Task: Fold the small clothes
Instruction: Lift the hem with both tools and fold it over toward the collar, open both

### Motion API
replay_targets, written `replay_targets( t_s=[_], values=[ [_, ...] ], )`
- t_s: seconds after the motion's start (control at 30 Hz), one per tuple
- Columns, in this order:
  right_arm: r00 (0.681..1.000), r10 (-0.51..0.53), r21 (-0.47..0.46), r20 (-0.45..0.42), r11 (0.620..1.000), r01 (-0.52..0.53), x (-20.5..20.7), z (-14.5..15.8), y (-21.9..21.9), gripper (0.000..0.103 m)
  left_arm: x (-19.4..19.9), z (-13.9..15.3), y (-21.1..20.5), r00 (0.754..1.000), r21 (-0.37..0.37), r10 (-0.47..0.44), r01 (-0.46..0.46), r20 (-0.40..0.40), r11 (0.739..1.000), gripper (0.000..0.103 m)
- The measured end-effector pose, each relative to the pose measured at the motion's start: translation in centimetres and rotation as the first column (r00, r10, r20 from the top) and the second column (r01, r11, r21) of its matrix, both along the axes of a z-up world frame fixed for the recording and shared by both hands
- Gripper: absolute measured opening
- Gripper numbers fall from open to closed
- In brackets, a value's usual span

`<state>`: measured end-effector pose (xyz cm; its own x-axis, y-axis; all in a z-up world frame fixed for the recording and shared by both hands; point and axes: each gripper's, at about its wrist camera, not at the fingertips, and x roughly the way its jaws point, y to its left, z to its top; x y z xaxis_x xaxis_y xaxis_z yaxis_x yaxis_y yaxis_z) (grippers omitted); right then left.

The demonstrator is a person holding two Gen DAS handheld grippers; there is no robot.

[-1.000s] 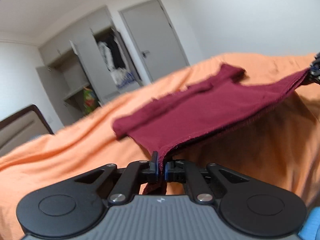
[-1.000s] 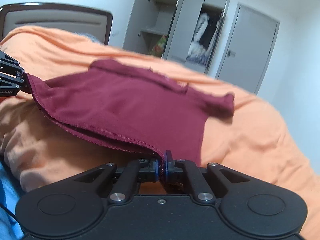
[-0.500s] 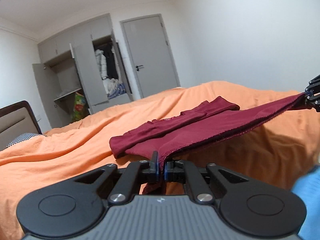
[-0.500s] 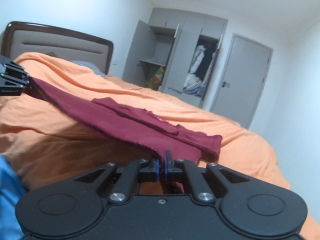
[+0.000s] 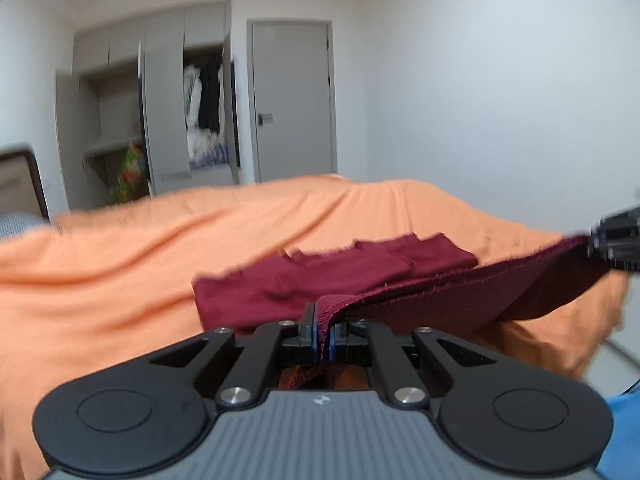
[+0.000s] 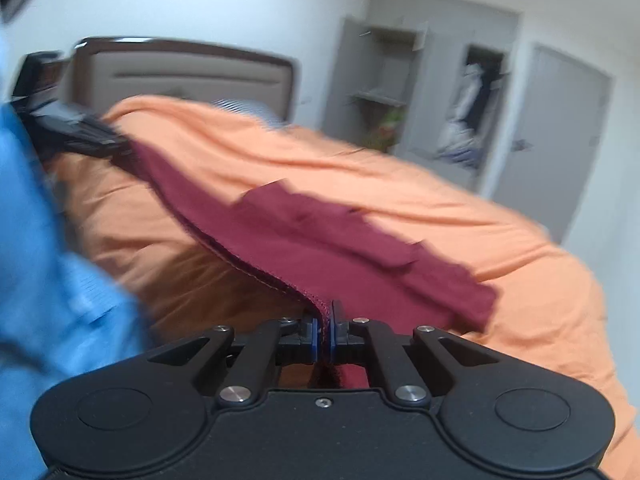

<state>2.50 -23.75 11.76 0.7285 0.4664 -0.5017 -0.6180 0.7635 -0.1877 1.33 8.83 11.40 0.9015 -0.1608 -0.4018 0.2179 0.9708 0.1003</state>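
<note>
A small maroon garment (image 5: pixel 360 276) lies on the orange bedspread (image 5: pixel 120 264), its near hem lifted and stretched between both grippers. My left gripper (image 5: pixel 322 336) is shut on one hem corner. My right gripper (image 6: pixel 322 330) is shut on the other corner; it also shows at the right edge of the left wrist view (image 5: pixel 616 242). In the right wrist view the garment (image 6: pixel 320 232) runs from my jaws to the left gripper (image 6: pixel 80 132) at far left. The far part with the sleeves rests on the bed.
A bed headboard (image 6: pixel 184 76) stands at the left. An open grey wardrobe (image 5: pixel 160 120) with hanging clothes and a closed door (image 5: pixel 294 100) are beyond the bed. The person's blue sleeve (image 6: pixel 48 280) fills the near left.
Both grippers have lowered with the hem held taut, and the cameras have tilted up and swung. The garment's far part has stayed on the bed.
</note>
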Motion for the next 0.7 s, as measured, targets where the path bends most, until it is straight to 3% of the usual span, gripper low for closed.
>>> replay_targets(
  t_s=[0.07, 0.17, 0.27, 0.47, 0.7],
  values=[
    [0.996, -0.083, 0.044, 0.044, 0.996, 0.081, 2.5, -0.2, -0.1, 0.005, 1.9, 0.2, -1.2, 0.999, 0.054, 0.016, -0.018, 0.051, 0.998, 0.004],
    [0.982, -0.164, 0.125, 0.092, 0.980, 0.152, 6.2, -0.5, 0.2, 0.005, 5.5, 1.4, -1.6, 0.996, 0.054, 0.022, -0.026, 0.085, 0.998, 0.005],
    [0.960, -0.190, 0.062, 0.206, 0.982, 0.181, 9.9, -0.2, 1.9, 0.005, 10.1, 2.5, -0.9, 0.995, 0.041, 0.042, -0.045, 0.085, 0.998, 0.005],
    [0.957, -0.153, 0.007, 0.246, 0.988, 0.156, 19.6, 1.0, 3.7, 0.005, 20.6, 2.4, 2.0, 0.997, -0.033, 0.065, -0.066, -0.041, 0.997, 0.005],
    [0.982, -0.145, -0.041, 0.119, 0.988, 0.150, 30.9, -1.2, 4.6, 0.005, 30.2, -0.2, 4.6, 0.963, -0.085, 0.150, -0.172, -0.224, 0.981, 0.005]
  ],
)
